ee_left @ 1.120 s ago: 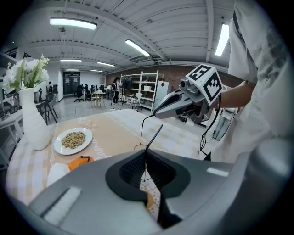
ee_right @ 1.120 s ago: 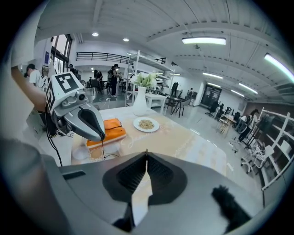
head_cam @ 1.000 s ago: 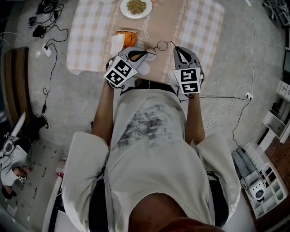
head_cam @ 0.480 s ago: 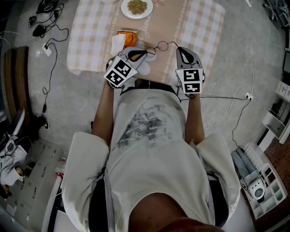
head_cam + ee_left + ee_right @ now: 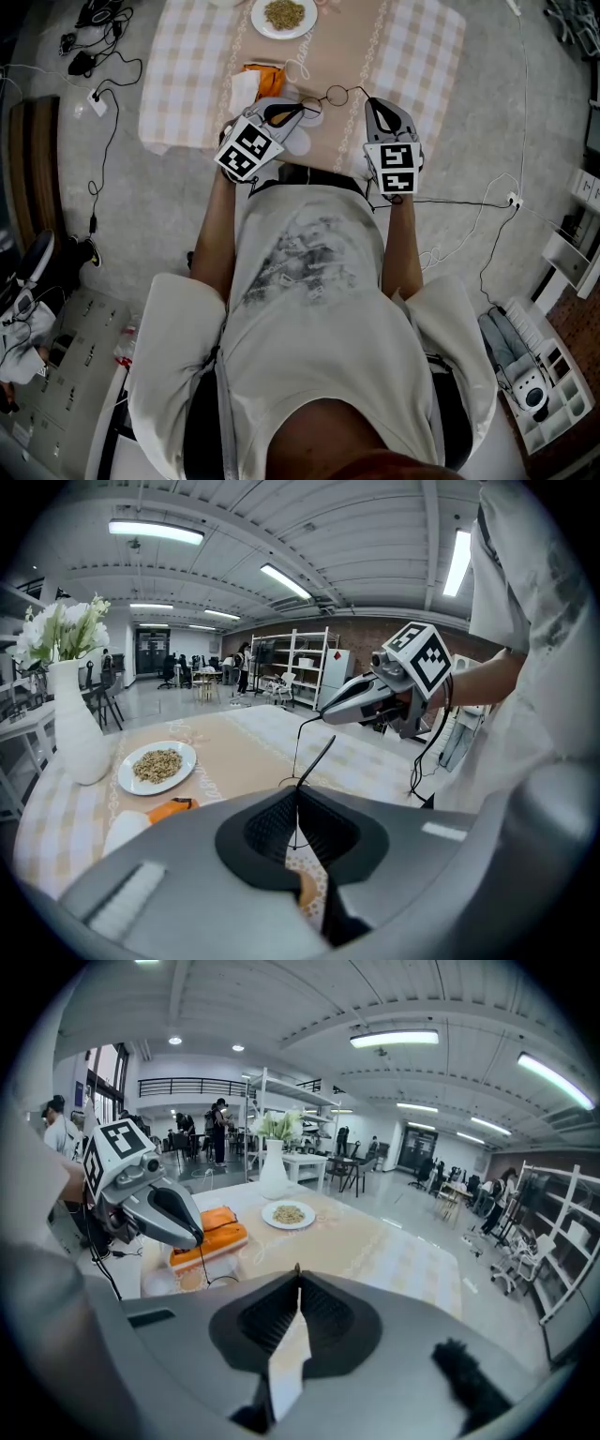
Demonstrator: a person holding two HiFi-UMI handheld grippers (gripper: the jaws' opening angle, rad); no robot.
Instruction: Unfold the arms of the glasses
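Thin wire glasses [image 5: 335, 93] with round lenses hang just above the table between my two grippers. My left gripper [image 5: 304, 108] is shut on the frame at the left lens; in the left gripper view a thin wire runs into its closed jaws [image 5: 296, 797] and one dark arm [image 5: 317, 759] sticks up. My right gripper [image 5: 369, 100] is shut on the tip of the other thin arm [image 5: 298, 747], which drops from its nose [image 5: 322, 715]. In the right gripper view its jaws [image 5: 298, 1274] are closed, and a lens ring [image 5: 221, 1282] dangles under the left gripper [image 5: 198, 1238].
On the checked tablecloth [image 5: 192, 66] stand a white plate of seeds [image 5: 282, 14], an orange case [image 5: 260, 69] with a white cloth [image 5: 243, 90] beside it, and a white vase of flowers [image 5: 73, 733]. Cables lie on the floor [image 5: 94, 103] at the left.
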